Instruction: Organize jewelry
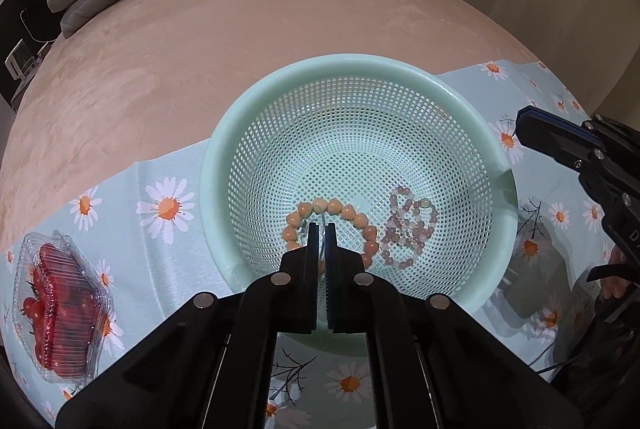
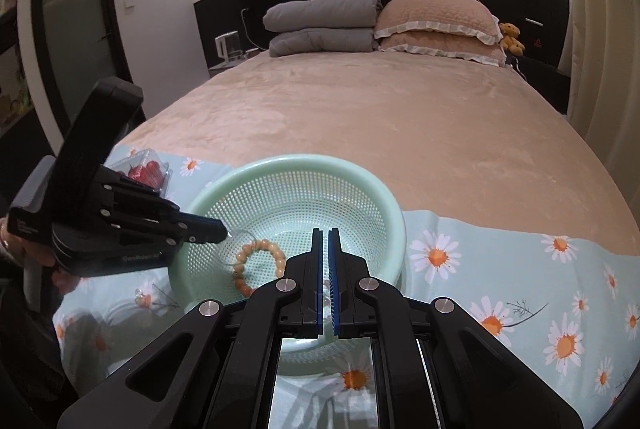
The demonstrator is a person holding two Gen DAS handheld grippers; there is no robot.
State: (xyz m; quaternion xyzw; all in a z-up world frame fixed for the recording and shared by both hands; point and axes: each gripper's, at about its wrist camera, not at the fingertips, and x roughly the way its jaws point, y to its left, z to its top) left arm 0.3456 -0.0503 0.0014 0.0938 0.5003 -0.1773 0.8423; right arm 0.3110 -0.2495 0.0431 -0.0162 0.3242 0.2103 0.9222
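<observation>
Jaws of the left hand-held gripper [image 1: 320,229] sit nearly pressed together on a thin clear bangle [image 1: 320,219], hard to make out, low inside the mint basket [image 1: 224,133] just above the peach bead bracelet [image 1: 362,219]; the pale pink bead strand [image 1: 408,225] lies beside it. The right hand-held gripper [image 2: 325,235] hovers over the near rim, pressed together, holding nothing I can see. Judged from this, parting the left jaws gently while low would set the bangle down without tangling the beads, on the daisy cloth [image 1: 168,189] over the bed [image 1: 240,29].

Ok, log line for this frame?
left claw shut on clear bangle over basket | right claw shut, empty | orange bracelet, pink bracelet in basket
</observation>
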